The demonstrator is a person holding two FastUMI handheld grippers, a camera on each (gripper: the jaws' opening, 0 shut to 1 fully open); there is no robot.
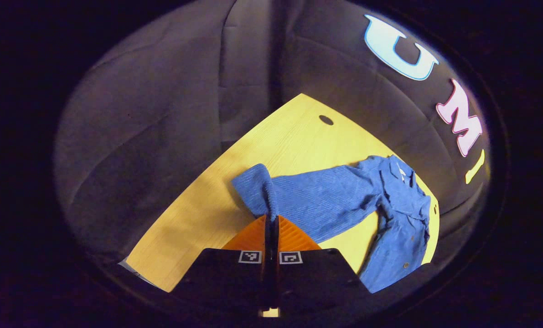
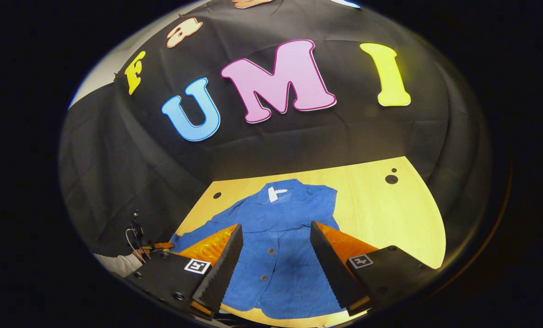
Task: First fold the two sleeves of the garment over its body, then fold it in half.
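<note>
nearest the lens in the left gripper view, the left gripper [image 1: 271, 217] has its jaws pressed together on the cuff end of a sleeve [image 1: 319, 198], the blue cloth bunched up just above the orange fingers [image 1: 252, 237]. from there the sleeve runs flat across the yellow desk [image 1: 294, 136] toward the body of the blue jacket [image 1: 401, 214], which lies spread out with its collar toward the back wall. in the right gripper view, the right gripper [image 2: 276, 255] hangs over the jacket's front with its jaws wide apart and nothing between them, the button row [image 2: 271, 251] showing in the gap; the same outstretched sleeve reaches off to the left of that view, past the gripper's own left finger. a white label [image 2: 276, 193] sits at the collar, so the jacket lies open and face up. by my reading the task is at its very start: the first sleeve is gripped but not yet brought over the body. whether the other sleeve is already folded i cannot tell, as it is hidden on that side. the fold in half is not yet done.
</note>
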